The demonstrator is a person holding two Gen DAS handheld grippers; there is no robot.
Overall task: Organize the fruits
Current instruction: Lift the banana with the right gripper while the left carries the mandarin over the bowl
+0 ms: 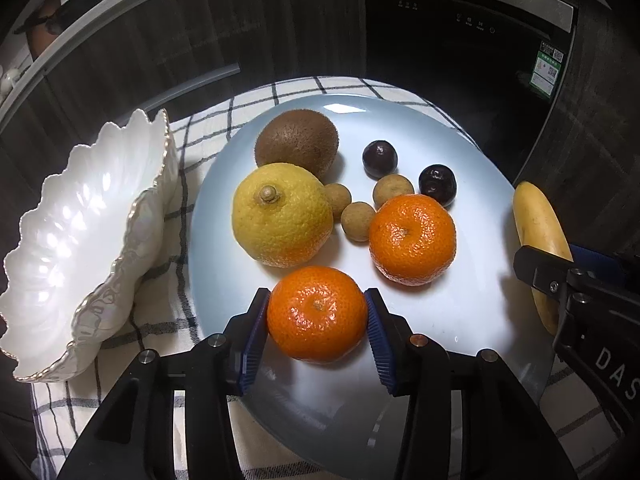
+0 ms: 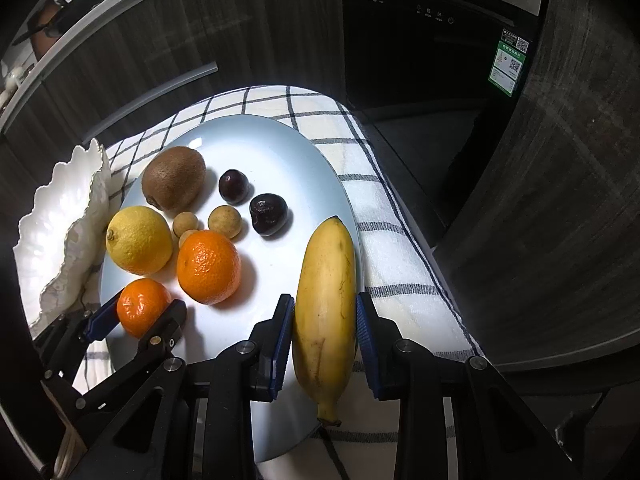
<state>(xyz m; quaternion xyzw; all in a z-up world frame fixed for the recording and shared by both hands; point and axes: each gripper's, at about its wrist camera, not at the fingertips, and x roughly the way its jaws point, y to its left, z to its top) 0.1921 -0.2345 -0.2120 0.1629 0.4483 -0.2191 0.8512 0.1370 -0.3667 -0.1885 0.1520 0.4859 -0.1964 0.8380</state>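
Note:
A pale blue plate [image 1: 448, 320] [image 2: 280, 144] holds a kiwi [image 1: 297, 143], a lemon [image 1: 282, 216], two mandarins, three small longans [image 1: 393, 190] and two dark plums [image 1: 380, 159]. My left gripper [image 1: 317, 314] is shut on the near mandarin [image 1: 317, 314], which rests on the plate; it also shows in the right wrist view [image 2: 142, 312]. The second mandarin [image 1: 412, 239] lies just behind it. My right gripper [image 2: 325, 320] is shut on a banana [image 2: 326, 304] at the plate's right rim; the banana also shows in the left wrist view [image 1: 538, 232].
An empty white scalloped dish [image 1: 80, 240] [image 2: 60, 232] stands left of the plate. Both sit on a checked cloth [image 2: 400, 248] over a small table. Dark cabinets and a black appliance [image 1: 460, 40] stand behind.

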